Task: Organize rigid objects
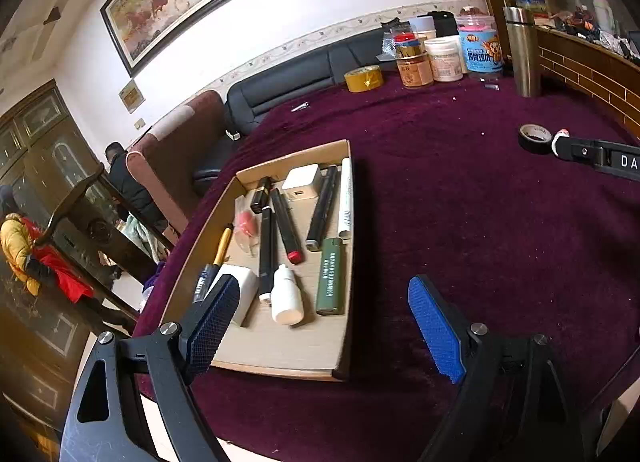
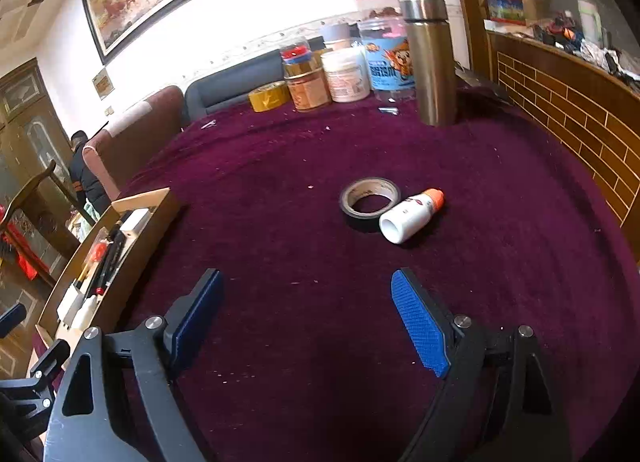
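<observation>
A shallow cardboard tray (image 1: 280,346) lies on the purple tablecloth and holds several pens, a green lighter (image 1: 331,276), a small white bottle (image 1: 286,296) and white chargers. My left gripper (image 1: 320,302) is open and empty, hovering over the tray's near end. A black tape roll (image 2: 370,203) and a white bottle with an orange cap (image 2: 410,215) lie side by side on the cloth. My right gripper (image 2: 306,296) is open and empty, short of them. The tray also shows at the left of the right wrist view (image 2: 148,221).
Jars (image 2: 346,75), a yellow tape roll (image 2: 270,95) and a steel flask (image 2: 430,61) stand at the table's far edge. A brick-pattern wooden wall (image 2: 568,109) borders the right side. Sofas and people are beyond the left edge.
</observation>
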{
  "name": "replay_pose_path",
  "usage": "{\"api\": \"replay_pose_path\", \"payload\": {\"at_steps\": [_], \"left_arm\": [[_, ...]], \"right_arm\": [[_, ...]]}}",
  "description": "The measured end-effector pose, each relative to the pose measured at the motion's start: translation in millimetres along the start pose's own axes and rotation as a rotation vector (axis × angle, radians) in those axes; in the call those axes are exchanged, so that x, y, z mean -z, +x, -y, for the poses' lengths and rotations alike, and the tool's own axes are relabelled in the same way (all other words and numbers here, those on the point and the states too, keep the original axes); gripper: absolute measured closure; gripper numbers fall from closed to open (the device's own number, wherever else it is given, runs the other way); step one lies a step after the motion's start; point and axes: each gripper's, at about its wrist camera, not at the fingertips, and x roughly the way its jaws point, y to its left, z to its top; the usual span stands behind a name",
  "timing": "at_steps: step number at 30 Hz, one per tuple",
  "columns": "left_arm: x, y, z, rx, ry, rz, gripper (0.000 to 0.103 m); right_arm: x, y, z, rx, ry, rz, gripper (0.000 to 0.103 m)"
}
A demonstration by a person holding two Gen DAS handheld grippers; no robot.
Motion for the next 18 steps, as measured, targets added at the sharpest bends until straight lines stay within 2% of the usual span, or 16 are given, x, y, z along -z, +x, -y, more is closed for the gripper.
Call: {"api": "replay_pose_path", "payload": {"at_steps": [2,5,8,9,10,12,14,18], "left_arm": [[-1,2,2,0.004,-0.001,-0.004,0.020],[-4,-3,-3,0.056,-0.046,0.042,0.020],[-8,-25,-21,0.052,-0.145,0.172,0.020],[-9,-37,-31,0.043,-0.189,0.239,0.013],[-9,-45,-38,0.044,-0.218,0.284,0.001],[-7,-55,-50,0.043,-0.261,0.350,0.001],[-10,-49,-58,0.028,-0.268,0.349,0.001],[-13,-29,-69,-0.034,-0.266,0.265,0.001]], "right_arm": [[2,3,4,0.000,0.009,-0.012,0.017],[4,4,5,0.003,0.006,-0.011,0.017],[4,-3,-7,-0.001,-0.051,0.020,0.017],[5,-6,-15,-0.006,-0.078,0.028,0.017],[6,-8,-25,-0.019,-0.109,0.031,0.017],[11,-8,-44,-0.059,-0.155,0.014,0.017],[17,-6,-66,-0.103,-0.196,-0.016,0.017],[34,-2,-100,-0.132,-0.287,-0.061,0.017]]}}
